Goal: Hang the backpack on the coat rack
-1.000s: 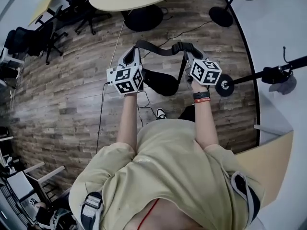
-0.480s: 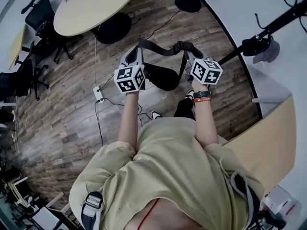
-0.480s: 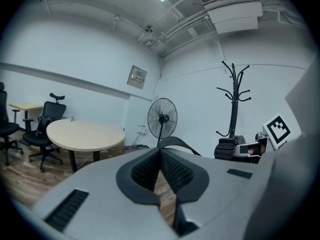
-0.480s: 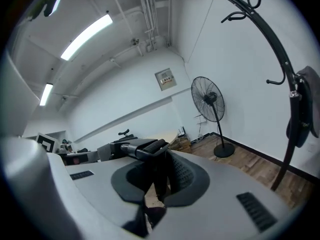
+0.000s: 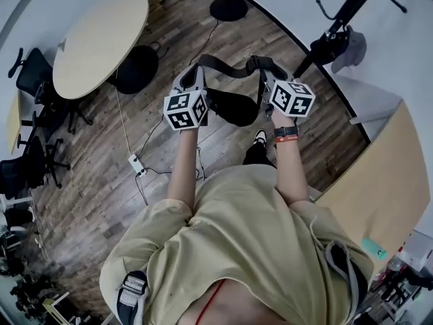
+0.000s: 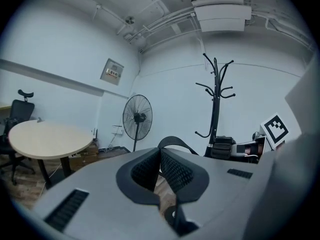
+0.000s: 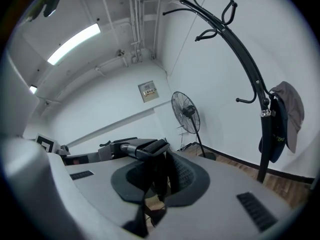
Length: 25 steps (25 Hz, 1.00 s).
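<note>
Wood-plank flooring (image 5: 101,181) and white walls frame the scene. A round beige table (image 5: 95,39) sits off to the left, and a black metal coat rack with curved hooks (image 5: 338,19) stands ahead on the right, with a grey cap (image 5: 353,46) hanging on it. The soft black fabric backpack (image 5: 233,109) hangs in the air in front of the person. It is slung from its black webbing strap (image 5: 226,66), which spans between the two tools. The left gripper (image 6: 160,156) has its jaws pinched together on one end of that strap. The right gripper (image 7: 159,171) is clamped the same way on the other end, just beside a black plastic buckle (image 7: 145,148). The bag looks limp and fairly light, so it will probably sag and swing under the strap rather than keep its shape. The webbing is thin and could slide through the pads, which makes the hold by the buckle seem the safer one. The stretch of strap between the jaws forms the span to drop over a hook, and the rack is near but apart from the bag
</note>
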{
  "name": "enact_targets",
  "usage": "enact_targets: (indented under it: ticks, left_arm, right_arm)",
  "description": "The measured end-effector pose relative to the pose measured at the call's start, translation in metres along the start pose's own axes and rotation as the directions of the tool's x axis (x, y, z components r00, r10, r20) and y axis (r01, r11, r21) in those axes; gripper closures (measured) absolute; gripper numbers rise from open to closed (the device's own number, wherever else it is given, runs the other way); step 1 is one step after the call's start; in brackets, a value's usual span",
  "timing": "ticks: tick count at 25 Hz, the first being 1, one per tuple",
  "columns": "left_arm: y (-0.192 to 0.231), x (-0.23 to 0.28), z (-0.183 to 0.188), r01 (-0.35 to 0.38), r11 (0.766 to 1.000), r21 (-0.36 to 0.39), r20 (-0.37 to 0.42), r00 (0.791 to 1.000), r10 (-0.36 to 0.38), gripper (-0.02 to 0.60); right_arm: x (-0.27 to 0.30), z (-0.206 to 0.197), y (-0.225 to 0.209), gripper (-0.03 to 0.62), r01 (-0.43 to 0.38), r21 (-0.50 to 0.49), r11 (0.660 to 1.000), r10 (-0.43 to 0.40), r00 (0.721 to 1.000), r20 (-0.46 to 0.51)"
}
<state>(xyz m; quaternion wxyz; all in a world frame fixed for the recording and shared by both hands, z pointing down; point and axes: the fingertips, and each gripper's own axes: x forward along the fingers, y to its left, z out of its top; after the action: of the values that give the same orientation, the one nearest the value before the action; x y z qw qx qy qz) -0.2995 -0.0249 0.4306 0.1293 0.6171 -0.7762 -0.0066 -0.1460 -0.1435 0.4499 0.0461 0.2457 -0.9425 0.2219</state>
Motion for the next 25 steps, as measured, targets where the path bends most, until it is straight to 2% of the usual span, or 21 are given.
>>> enact_targets:
  ticks: [7, 13, 20, 25]
  left_arm:
    - [-0.066, 0.060, 0.003, 0.131, 0.990, 0.043, -0.033, 0.991, -0.130, 0.557]
    - [-0.102, 0.101, 0.003, 0.212, 0.976, 0.049, -0.056, 0.976, -0.210, 0.557]
    - [-0.176, 0.150, 0.007, 0.340, 0.938, 0.059, -0.050, 0.940, -0.338, 0.557]
    - [-0.204, 0.182, 0.014, 0.392, 0.919, 0.053, -0.044, 0.920, -0.390, 0.557]
  right_arm:
    - [-0.021, 0.028, -0.070, 0.537, 0.108, 0.041, 0.993, -0.110, 0.993, 0.049]
    - [-0.046, 0.048, -0.124, 0.534, 0.201, 0.080, 0.976, -0.208, 0.973, 0.098]
    - [-0.062, 0.066, -0.160, 0.533, 0.247, 0.054, 0.968, -0.252, 0.961, 0.111]
    - [-0.068, 0.082, -0.184, 0.531, 0.282, 0.043, 0.958, -0.285, 0.950, 0.125]
